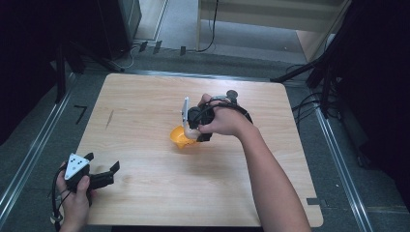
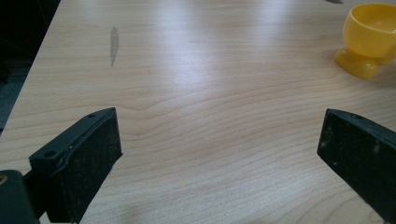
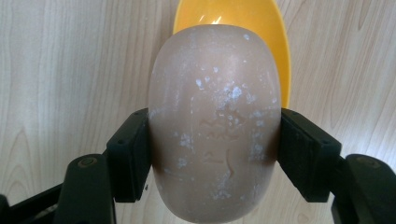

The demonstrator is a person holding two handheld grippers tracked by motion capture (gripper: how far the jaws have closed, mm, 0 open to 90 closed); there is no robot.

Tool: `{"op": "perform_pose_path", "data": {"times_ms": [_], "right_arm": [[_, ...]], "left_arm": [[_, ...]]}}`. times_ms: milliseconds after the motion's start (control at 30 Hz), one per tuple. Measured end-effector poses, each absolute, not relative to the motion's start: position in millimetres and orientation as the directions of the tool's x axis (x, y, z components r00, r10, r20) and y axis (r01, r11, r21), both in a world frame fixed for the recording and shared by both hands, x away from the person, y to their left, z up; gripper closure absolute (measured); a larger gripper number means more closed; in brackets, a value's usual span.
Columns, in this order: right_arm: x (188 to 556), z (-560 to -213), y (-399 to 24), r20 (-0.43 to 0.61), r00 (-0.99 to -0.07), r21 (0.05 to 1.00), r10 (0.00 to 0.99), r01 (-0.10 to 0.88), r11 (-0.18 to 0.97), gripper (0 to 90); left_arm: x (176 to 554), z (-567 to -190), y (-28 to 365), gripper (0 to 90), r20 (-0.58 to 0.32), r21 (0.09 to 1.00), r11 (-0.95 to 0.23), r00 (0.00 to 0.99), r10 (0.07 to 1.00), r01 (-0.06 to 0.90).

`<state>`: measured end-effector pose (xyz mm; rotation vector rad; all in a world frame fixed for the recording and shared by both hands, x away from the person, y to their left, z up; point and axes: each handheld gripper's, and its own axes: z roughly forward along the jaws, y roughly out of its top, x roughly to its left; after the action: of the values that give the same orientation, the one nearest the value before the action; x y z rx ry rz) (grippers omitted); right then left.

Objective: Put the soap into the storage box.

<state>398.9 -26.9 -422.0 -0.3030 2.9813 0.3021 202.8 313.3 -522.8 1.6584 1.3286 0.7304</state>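
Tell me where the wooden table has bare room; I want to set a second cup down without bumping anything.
The table is bare between its far edge and the yellow egg cup, and between the cup and the left gripper at the near left corner. Crowded only at the middle: the right gripper holds a brown egg over the cup.

A lab or recording room, not a home. Bare light-wood bench (image 1: 145, 96) on a grey floor, flanked by metal floor rails (image 1: 34, 150). Black stands (image 1: 329, 63) and dark gear at both sides, loose cables (image 1: 304, 104) on the floor, tape marks (image 1: 80, 113) beside the bench.
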Motion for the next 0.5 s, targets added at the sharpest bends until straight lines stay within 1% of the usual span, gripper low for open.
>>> {"op": "perform_pose_path", "data": {"times_ms": [300,500], "right_arm": [[406,-426,-8,-0.166,-0.955,0.15,-0.244,-0.269,0.951,33.3],[411,-430,1,-0.136,-0.956,0.158,-0.261,-0.281,0.947,33.2]], "left_arm": [[203,-523,314,0.0,-0.074,0.888,-0.055,0.262,0.962,0.456],[203,-523,314,0.0,-0.079,0.889,-0.05,0.26,0.962,0.455]]}}
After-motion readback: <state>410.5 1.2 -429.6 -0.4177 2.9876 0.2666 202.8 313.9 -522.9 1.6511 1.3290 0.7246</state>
